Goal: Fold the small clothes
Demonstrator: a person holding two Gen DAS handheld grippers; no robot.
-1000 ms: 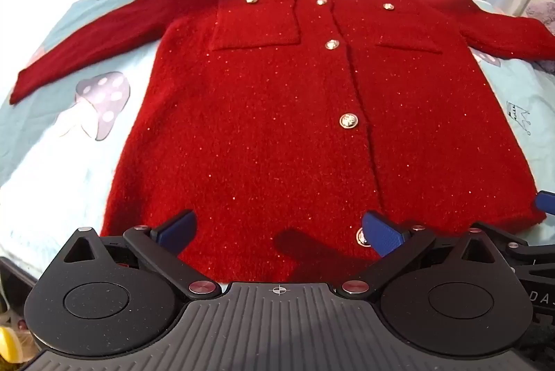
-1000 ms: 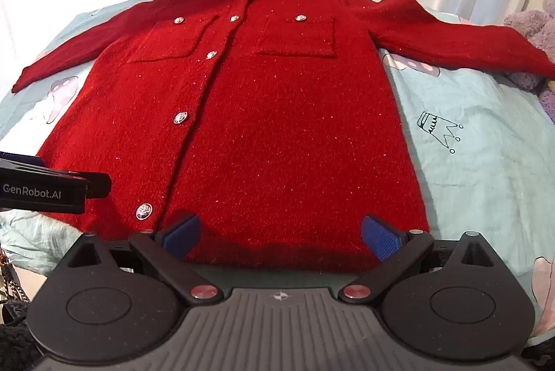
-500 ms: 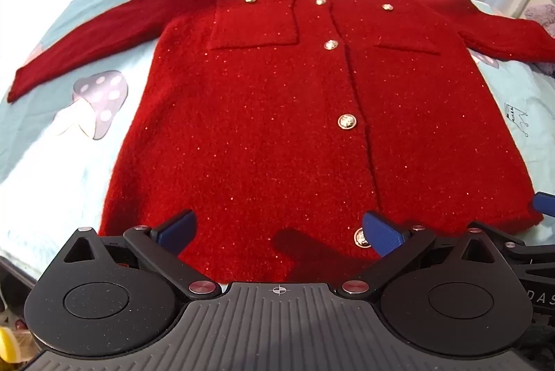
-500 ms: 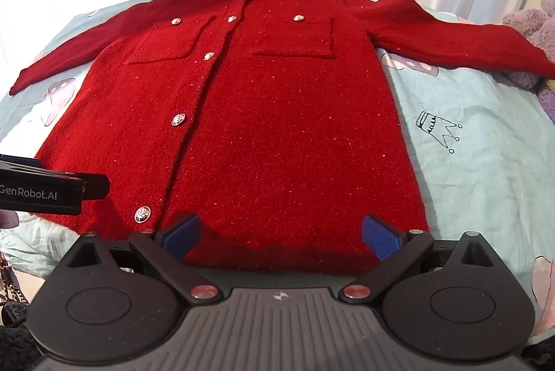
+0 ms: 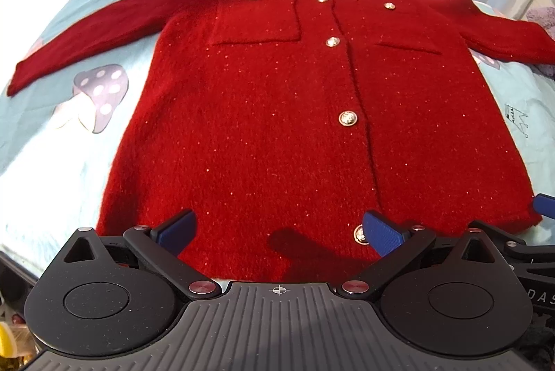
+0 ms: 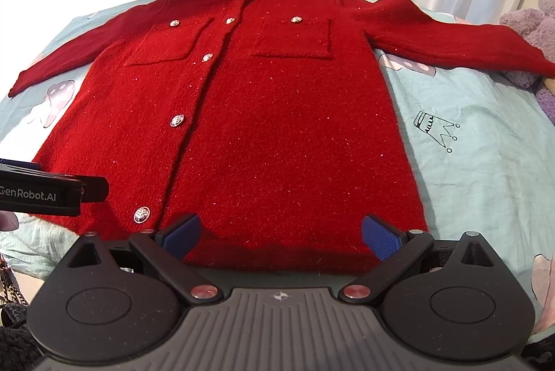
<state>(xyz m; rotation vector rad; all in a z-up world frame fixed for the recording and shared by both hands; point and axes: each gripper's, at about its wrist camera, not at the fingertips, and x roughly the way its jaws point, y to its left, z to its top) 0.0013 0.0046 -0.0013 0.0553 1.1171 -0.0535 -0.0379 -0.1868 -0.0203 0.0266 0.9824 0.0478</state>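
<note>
- The red cardigan lies flat and buttoned on the bed, front up, both sleeves spread wide. Its hem sits just ahead of both tongs, and the collar is at the far end.
- Your left tongs stand apart and empty over the hem's left half. The bottom button is just beside their right finger.
- Your right tongs also stand apart and hold nothing. They hover over the hem's right half, whose corner lies just beyond their right finger.
- Expect a thick, fuzzy knit: soft, limp and fairly weighty for its size, likely to sag and stretch if lifted from one point. It probably grips the sheet rather than slides.
- Good holds look like the two hem corners, or a cuff far off to the left for the sleeve fold. Pinch the knit clear of the metal buttons, which could slip between the pads.
- A purple plush toy sits far right, touching or just beside the right sleeve. It may get in the way when you bring that sleeve in.
- The printed sheet is loose, so mind you don't pinch it with the hem.
</note>
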